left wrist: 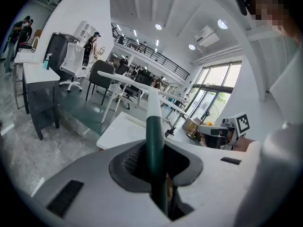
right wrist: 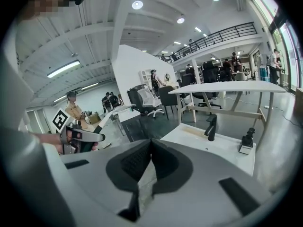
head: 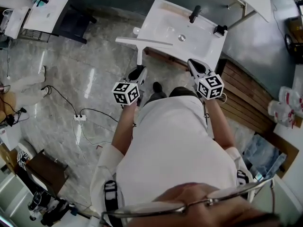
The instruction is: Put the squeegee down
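The squeegee point(head: 140, 44) has a white blade and shaft and a dark green handle point(left wrist: 155, 141). My left gripper point(head: 138, 73) is shut on that handle and holds the squeegee upright, its blade hanging over the near left corner of the white sink counter point(head: 161, 18). In the left gripper view the handle stands between the jaws point(left wrist: 156, 151), and the blade point(left wrist: 135, 83) runs crosswise above. My right gripper point(head: 195, 66) hovers beside the counter's near right edge, with its jaws point(right wrist: 150, 148) shut and nothing between them.
The counter carries a black faucet point(head: 194, 13) and a small black dispenser point(head: 220, 30). Wooden slats point(head: 244, 98) lie on the right. Cables and a power strip point(head: 79, 117) cross the marble floor at left. Desks and chairs point(left wrist: 71, 67) stand further off.
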A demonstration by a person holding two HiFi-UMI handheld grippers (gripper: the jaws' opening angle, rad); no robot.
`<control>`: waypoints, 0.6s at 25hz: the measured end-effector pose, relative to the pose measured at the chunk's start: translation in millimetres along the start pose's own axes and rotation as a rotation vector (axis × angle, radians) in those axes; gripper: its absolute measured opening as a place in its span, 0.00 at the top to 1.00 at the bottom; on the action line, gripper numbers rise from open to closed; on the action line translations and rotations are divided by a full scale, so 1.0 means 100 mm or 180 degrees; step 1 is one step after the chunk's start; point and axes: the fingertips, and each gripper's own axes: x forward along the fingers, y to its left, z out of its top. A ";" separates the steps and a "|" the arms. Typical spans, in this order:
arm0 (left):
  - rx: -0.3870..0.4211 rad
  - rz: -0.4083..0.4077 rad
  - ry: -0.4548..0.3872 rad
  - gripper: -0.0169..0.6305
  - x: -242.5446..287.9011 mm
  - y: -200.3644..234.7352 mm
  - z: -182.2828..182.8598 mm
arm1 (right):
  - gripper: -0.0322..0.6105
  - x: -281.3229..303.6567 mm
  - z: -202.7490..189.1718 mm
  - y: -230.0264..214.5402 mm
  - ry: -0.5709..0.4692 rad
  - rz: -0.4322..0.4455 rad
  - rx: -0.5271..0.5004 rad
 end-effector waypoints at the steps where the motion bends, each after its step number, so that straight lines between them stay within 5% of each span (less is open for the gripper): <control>1: 0.0000 -0.0013 0.0011 0.88 0.03 0.01 0.01 | 0.94 0.00 0.00 -0.02 0.0000 -0.0020 0.0011; 15: -0.0007 0.0024 0.0108 0.88 0.47 0.01 0.14 | 0.94 0.17 0.12 -0.36 0.0004 0.0003 0.0088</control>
